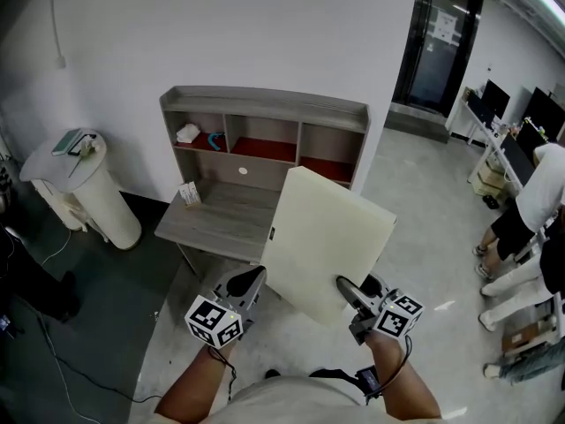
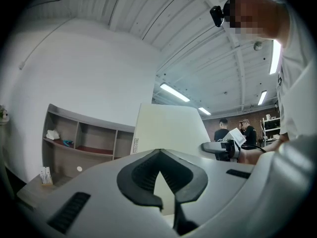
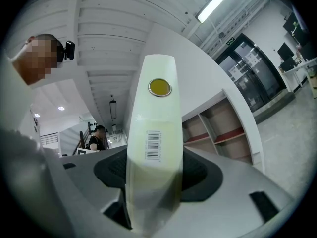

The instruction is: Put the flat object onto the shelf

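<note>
The jaws of the right gripper [image 1: 349, 294] are clenching on the near edge of the flat cream board [image 1: 327, 237], which is standing up between them. A barcode label [image 3: 154, 145] and a round yellow sticker [image 3: 159, 87] are showing on that edge. The jaws of the left gripper [image 1: 252, 279] are meeting at their tips with nothing pinched, sitting just beside the board's lower left edge. The board is hanging tilted in the air in front of the table [image 1: 221, 223], not yet on the shelf [image 1: 265, 102].

The shelf is standing on the back of the table and is showing three compartments. The left one is holding a white bundle [image 1: 187, 132] and a teal thing [image 1: 214, 140]. A red mat [image 1: 263, 149] is lying in the middle one, and another red mat [image 1: 328, 170] is lying in the right one. A small box [image 1: 189, 193] is standing on the table's left side.

A white bin [image 1: 88, 197] is standing well left of the table with a book [image 1: 71, 141] lying on top. A white wall [image 1: 247, 25] is rising behind, the grey floor [image 1: 424, 201] is stretching right toward a dark door [image 1: 446, 38], and people [image 1: 538, 193] are standing near desks with monitors [image 1: 494, 100]
</note>
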`<act>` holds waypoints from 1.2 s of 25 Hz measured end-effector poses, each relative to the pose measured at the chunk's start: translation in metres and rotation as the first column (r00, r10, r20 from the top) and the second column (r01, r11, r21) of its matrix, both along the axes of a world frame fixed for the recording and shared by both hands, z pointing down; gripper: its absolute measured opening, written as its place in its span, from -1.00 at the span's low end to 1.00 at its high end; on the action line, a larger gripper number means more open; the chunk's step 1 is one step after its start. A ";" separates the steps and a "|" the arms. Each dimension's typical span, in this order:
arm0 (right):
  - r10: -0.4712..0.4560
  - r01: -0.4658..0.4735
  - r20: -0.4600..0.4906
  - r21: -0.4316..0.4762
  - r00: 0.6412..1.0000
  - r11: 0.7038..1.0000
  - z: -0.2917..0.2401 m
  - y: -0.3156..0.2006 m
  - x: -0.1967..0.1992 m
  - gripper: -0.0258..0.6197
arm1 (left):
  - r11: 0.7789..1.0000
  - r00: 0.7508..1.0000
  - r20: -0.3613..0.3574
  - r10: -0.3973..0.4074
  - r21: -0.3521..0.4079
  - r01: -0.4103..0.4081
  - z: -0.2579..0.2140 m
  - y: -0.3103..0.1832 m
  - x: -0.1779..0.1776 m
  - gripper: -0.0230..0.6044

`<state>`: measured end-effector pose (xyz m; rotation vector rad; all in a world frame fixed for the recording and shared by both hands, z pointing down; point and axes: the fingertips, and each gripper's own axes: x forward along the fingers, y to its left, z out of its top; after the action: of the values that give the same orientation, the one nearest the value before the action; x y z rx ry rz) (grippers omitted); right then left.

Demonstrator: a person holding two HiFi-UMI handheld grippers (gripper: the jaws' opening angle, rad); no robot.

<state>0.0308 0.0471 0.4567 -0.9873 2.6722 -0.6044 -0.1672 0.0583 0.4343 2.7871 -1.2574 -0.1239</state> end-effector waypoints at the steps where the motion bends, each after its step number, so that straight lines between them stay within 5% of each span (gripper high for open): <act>1: 0.003 -0.003 -0.005 -0.001 1.000 1.000 0.001 -0.002 -0.002 -0.05 | 1.000 1.000 -0.002 0.006 -0.001 -0.006 0.000 -0.002 -0.001 -0.88; 16: -0.031 0.031 -0.005 0.016 1.000 0.999 0.006 -0.075 -0.009 -0.05 | 1.000 1.000 0.028 0.004 0.013 -0.005 -0.002 -0.065 0.002 -0.88; 30: -0.105 0.107 -0.035 0.057 0.994 0.993 -0.008 -0.239 0.037 -0.05 | 1.000 0.999 0.038 -0.009 0.018 0.009 -0.005 -0.225 0.061 -0.88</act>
<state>0.0673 -0.1923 0.4485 -0.8506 2.7676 -0.5322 -0.1058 -0.1665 0.4295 2.8119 -1.2837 -0.0833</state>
